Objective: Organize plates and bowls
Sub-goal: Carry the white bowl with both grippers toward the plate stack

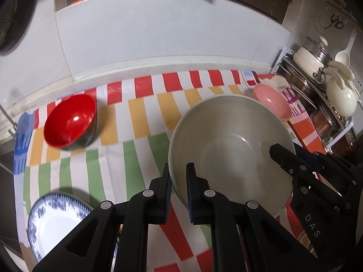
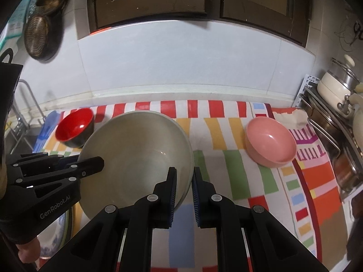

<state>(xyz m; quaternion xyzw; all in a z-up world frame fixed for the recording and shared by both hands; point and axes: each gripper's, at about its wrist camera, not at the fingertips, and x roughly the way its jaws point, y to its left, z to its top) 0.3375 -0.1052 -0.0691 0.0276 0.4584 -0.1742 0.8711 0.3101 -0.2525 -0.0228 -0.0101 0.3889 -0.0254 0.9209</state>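
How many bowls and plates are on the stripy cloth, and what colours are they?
Red bowl: 1
Pink bowl: 1
Big grey bowl, gripped at its rim by both grippers: 1
Blue-and-white plate: 1
Total: 4, with 3 bowls and 1 plate.

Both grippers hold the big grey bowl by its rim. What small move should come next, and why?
Probably lift the grey bowl a little, level. The left gripper and right gripper each pinch opposite rims, so it seems secured. The red bowl and pink bowl stand apart.
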